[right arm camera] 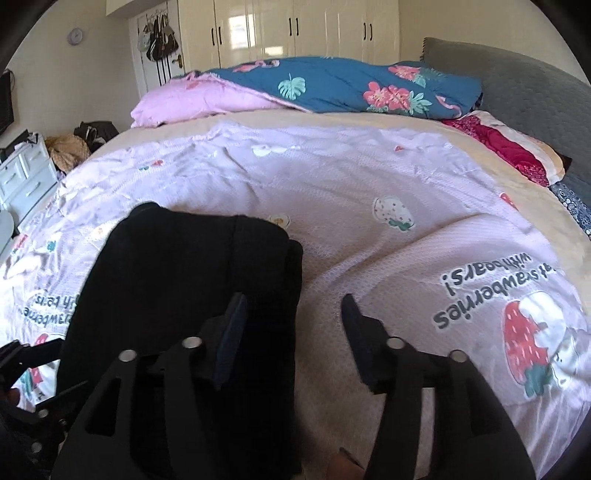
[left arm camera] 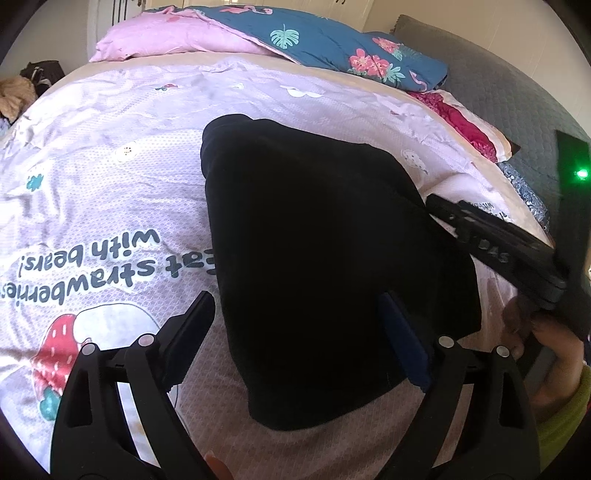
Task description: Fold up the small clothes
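A black folded garment (left arm camera: 314, 240) (right arm camera: 184, 277) lies flat on the pale pink strawberry bedspread (left arm camera: 110, 192) (right arm camera: 388, 240). My left gripper (left arm camera: 299, 317) is open and low over the garment's near end: its right finger is above the cloth, its left finger above the bedspread. My right gripper (right arm camera: 293, 310) is open at the garment's right edge, with one finger over the black cloth and the other over the bedspread. Nothing is pinched between either pair of pads. The right gripper's body (left arm camera: 498, 243) and the hand holding it show in the left wrist view.
A folded blue floral quilt (right arm camera: 351, 85) and a pink quilt (right arm camera: 192, 103) lie at the bed's far side. A red patterned pillow (right arm camera: 509, 151) rests against the grey headboard (right arm camera: 524, 81). White drawers (right arm camera: 26, 177) stand left of the bed, wardrobes (right arm camera: 288, 29) behind it.
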